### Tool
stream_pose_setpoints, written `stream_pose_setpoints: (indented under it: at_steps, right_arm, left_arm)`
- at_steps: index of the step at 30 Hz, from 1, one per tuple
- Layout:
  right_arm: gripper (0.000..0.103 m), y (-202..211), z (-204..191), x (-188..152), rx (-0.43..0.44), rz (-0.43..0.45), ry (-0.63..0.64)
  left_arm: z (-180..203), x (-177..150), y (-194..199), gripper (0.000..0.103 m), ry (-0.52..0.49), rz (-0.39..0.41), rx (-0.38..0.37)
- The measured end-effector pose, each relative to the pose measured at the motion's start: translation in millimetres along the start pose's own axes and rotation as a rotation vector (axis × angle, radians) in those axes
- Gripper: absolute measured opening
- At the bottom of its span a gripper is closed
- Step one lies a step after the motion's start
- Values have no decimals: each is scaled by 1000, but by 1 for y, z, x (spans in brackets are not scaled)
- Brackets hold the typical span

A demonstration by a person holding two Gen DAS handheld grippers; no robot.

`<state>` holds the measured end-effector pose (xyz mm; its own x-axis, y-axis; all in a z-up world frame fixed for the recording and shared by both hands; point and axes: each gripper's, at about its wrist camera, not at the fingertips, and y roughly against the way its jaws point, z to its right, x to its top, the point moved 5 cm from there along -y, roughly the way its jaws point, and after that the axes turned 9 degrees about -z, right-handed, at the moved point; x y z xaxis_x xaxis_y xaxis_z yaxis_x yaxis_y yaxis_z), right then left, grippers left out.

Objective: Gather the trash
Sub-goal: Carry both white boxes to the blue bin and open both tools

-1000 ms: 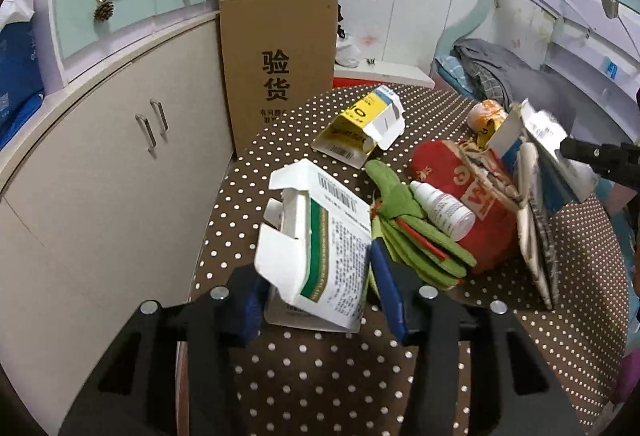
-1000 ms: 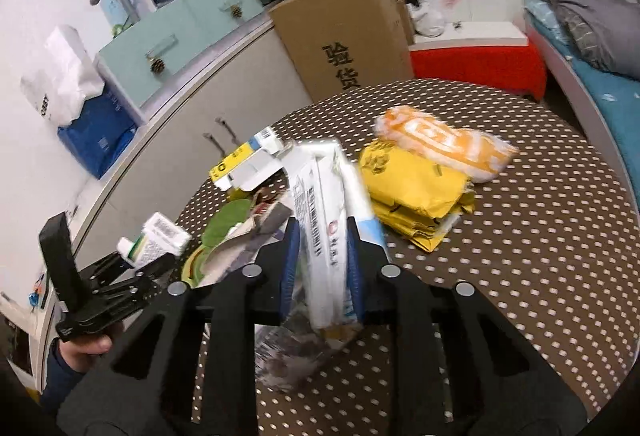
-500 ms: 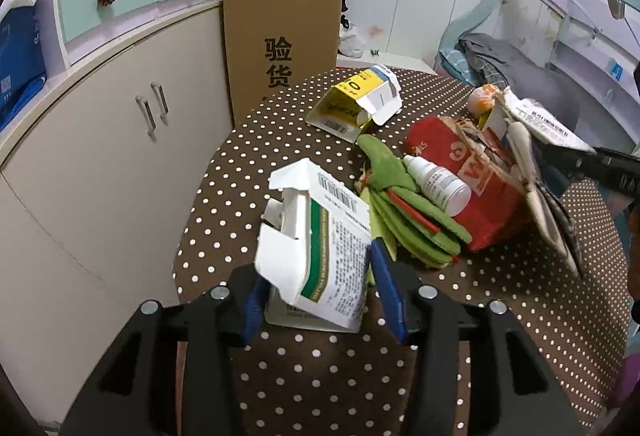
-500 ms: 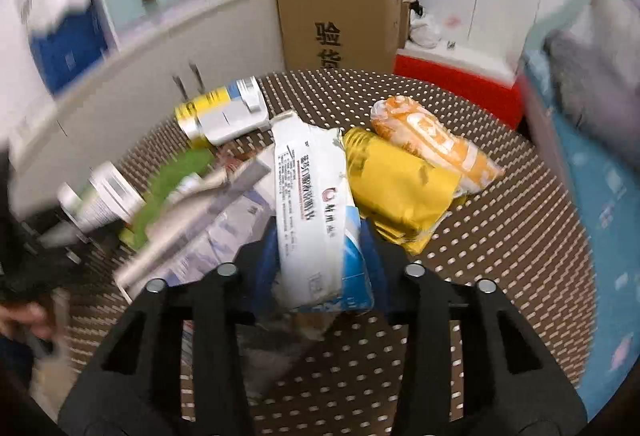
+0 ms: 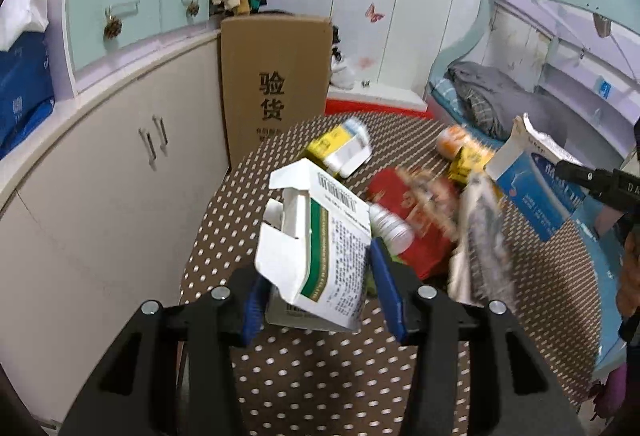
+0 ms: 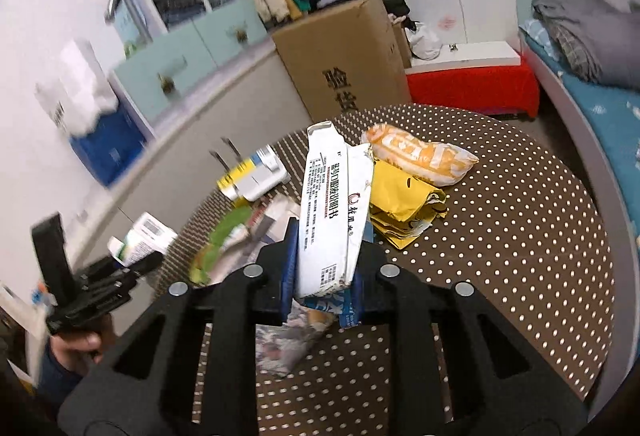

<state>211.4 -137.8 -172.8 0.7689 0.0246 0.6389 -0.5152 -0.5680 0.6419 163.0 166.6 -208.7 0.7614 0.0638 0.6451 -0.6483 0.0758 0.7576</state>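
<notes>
Through the left wrist camera, we see our left gripper (image 5: 320, 296) pinching a white cardboard box (image 5: 316, 252), flaps open, above the polka-dot table (image 5: 320, 376). Through the right wrist camera, our right gripper (image 6: 324, 272) clamps a creased paper packet (image 6: 334, 211), raised beside a crumpled yellow wrapper (image 6: 400, 203).

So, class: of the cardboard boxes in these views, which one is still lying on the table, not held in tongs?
The yellow box, lying beside the cabinet. The green-striped box is clamped in the left tongs, and the blue-and-white box in the right tongs.
</notes>
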Motion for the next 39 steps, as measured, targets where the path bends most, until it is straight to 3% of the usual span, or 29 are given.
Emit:
stream_pose_setpoints:
  at_steps: [5,12,18,25,32,39]
  right_arm:
    - [22,36,3,7,23,78,-11]
    - [22,92,24,23,4,189,-41]
    - [22,143,77,22,-76,262,-145]
    - [22,188,141,6,-181,319,-267]
    - [22,196,213,-21,-266,298,-411]
    - [22,152,287,-52,-281,185,-564]
  left_arm:
    - [25,19,22,47,-12,55,-44]
    - [95,49,36,47,-91,106,-117]
    - [174,68,36,47,-165,111,-236]
    - [272,73,11,47,-240,51,-374]
    - [347,68,-24,47,-294,-39,-451]
    - [406,62,-59,47,-351,-112,-477]
